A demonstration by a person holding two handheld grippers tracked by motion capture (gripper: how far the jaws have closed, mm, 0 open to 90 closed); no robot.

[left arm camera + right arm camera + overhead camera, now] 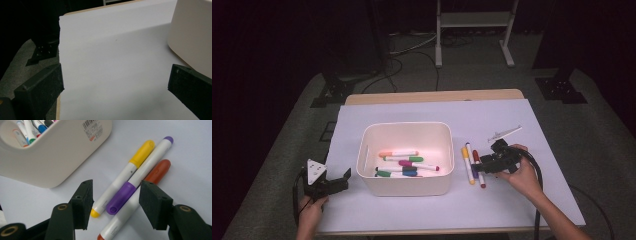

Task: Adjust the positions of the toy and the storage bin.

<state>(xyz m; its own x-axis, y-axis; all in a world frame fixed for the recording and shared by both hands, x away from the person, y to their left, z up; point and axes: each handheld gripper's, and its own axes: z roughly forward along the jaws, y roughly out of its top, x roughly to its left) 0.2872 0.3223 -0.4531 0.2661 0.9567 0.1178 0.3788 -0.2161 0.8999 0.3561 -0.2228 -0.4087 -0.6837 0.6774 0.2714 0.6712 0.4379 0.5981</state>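
Here, low in the right gripper view, the right gripper [115, 203] has its two black jaws spread wide, with nothing pinched. Between and just beyond the jaws lie three markers side by side on the white sheet [190, 152], running from the lower centre toward the upper right of the frame. The yellow marker [125, 176] lies nearest the bin, the purple marker [140, 176] touches it along the middle, and the brown-red marker [156, 173] lies on the far side of the purple one, its lower end partly behind the right-hand jaw. The purple cap sits in the gap between the jaws, but the pads do not press on it.

In the high view this gripper [482, 166] sits at centre right, just right of the three markers, which lie just beside the right wall of the white bin [404, 185]. Inside the bin are several more markers [404, 162], capped in orange, green, magenta and blue.

At the lower left of the high view, the left gripper [343, 180] is held near the bin's left wall, apart from it. In the left gripper view, its jaws stand wide apart at the bottom corners with bare white sheet between them, and the bin's wall fills the upper right.
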